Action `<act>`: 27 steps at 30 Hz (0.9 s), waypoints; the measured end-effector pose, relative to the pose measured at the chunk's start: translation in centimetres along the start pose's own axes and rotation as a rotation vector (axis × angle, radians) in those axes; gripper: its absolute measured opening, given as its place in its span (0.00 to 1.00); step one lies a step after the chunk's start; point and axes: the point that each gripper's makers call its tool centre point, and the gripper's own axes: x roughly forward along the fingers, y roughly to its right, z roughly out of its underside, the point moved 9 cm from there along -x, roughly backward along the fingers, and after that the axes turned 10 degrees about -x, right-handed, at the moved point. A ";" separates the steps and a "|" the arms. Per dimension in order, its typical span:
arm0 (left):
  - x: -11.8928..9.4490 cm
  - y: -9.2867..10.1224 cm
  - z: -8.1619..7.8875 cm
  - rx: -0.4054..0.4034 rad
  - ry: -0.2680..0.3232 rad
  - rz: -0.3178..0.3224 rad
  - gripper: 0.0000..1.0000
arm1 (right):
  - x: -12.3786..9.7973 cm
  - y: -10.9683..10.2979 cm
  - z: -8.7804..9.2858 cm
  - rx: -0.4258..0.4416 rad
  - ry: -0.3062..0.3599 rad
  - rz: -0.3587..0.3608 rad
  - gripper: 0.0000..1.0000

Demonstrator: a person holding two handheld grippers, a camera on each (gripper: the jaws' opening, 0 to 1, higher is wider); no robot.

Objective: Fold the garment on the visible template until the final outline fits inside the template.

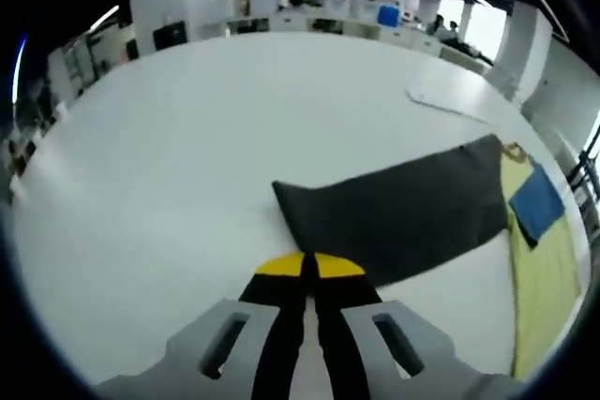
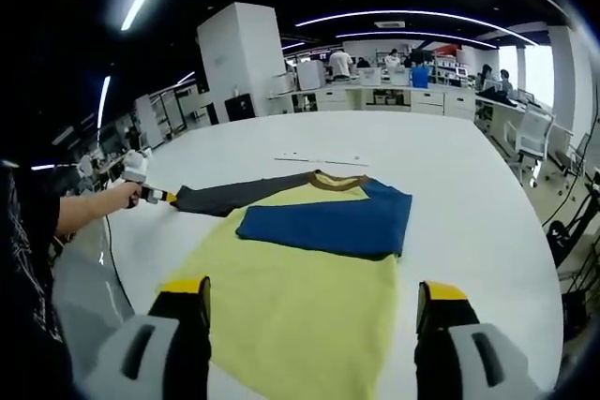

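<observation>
White table (image 2: 469, 185): left tool (image 1: 309, 274) clenched by grey sleeve (image 1: 394, 213), right tool (image 2: 314, 302) released over shirt (image 2: 300, 297).

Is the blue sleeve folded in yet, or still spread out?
Folded in: the blue sleeve lies across the yellow body. The grey sleeve is stretched outward, its end at the left gripper.

Soft matt cloth garment (image 2: 309, 278), smooth white table (image 2: 469, 185), seemingly plastic tongs (image 1: 309, 267)

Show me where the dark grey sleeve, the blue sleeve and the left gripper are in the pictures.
dark grey sleeve (image 1: 394, 217): left gripper view, middle of the stretched cloth.
blue sleeve (image 2: 323, 225): right gripper view, centre of the part folded across the yellow body.
left gripper (image 2: 159, 196): right gripper view, fingertips at the sleeve's end.
</observation>
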 end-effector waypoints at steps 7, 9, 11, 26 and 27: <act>-1.0 2.1 -1.4 0.017 0.043 0.060 0.00 | -0.2 0.0 0.2 -0.068 -0.033 0.025 0.93; -1.3 2.8 -1.7 0.027 0.054 0.079 0.00 | -0.3 0.0 0.2 -0.076 -0.036 0.021 0.94; -1.3 3.2 -2.0 0.025 0.062 0.098 0.00 | -0.3 0.0 0.3 -0.080 -0.035 0.016 0.94; -1.9 8.9 -3.6 0.060 0.114 0.207 0.00 | -0.9 -0.6 1.1 -0.086 -0.029 -0.003 0.94; -1.9 9.5 -3.7 0.065 0.117 0.217 0.00 | -0.9 -0.7 1.2 -0.088 -0.030 -0.004 0.94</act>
